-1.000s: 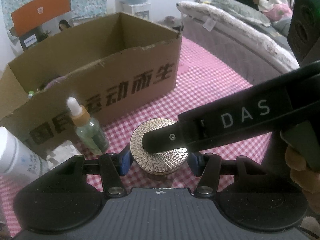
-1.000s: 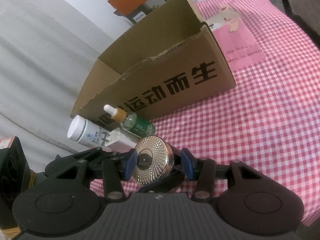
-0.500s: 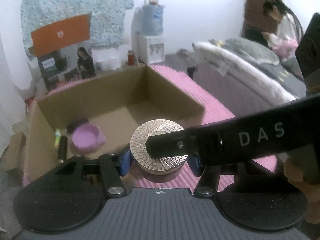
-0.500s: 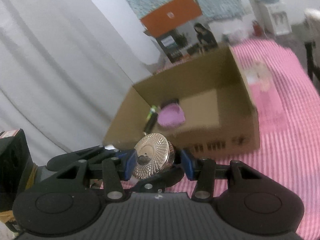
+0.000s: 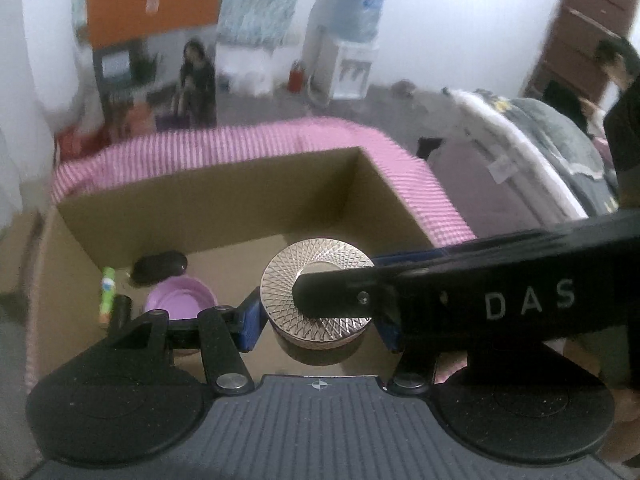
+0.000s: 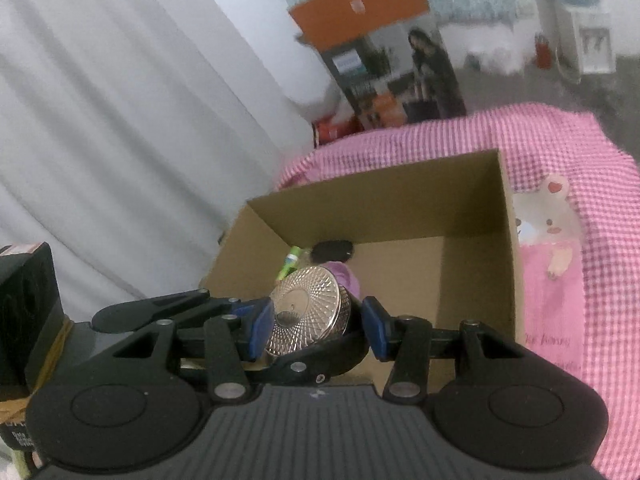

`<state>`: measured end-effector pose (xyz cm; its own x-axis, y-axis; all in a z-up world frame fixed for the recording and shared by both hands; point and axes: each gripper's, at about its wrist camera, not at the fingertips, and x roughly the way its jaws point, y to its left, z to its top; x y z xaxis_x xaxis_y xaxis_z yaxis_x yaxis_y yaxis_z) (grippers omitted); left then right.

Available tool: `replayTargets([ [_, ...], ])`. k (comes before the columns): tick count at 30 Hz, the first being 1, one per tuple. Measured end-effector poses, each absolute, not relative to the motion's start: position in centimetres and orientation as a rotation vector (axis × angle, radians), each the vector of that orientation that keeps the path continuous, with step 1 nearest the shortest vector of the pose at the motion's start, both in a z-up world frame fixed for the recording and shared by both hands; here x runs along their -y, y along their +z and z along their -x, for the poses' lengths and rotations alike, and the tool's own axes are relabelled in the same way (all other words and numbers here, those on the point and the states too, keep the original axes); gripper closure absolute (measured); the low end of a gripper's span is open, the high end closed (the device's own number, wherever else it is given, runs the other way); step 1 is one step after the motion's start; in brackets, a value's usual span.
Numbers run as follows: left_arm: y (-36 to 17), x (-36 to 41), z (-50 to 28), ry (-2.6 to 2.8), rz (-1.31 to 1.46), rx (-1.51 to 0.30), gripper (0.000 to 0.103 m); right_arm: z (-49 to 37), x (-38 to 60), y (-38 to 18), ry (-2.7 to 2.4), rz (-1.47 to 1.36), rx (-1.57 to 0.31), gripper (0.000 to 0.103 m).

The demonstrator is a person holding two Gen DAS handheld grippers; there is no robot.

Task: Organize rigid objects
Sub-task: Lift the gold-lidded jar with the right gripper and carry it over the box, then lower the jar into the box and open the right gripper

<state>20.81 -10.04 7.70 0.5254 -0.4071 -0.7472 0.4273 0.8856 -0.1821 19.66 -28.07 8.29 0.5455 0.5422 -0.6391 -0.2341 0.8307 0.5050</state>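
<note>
Gold jar (image 5: 316,296) gripped by both tilted-down grippers, above cardboard box (image 5: 224,196)

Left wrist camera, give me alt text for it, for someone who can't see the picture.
A round gold jar with a patterned lid is clamped by both the left gripper and the right gripper above an open cardboard box. Inside the box lie a purple lid, a green tube and a dark object.
</note>
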Motion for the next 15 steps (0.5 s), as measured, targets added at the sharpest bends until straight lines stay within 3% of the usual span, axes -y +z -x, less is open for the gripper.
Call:
replayTargets([
  [15,3.3,11.1,-29.2,-0.390,0.065,-1.078,0.047,-30.3,27.8,4.3,0.466,-0.328,-1.094,0.051],
])
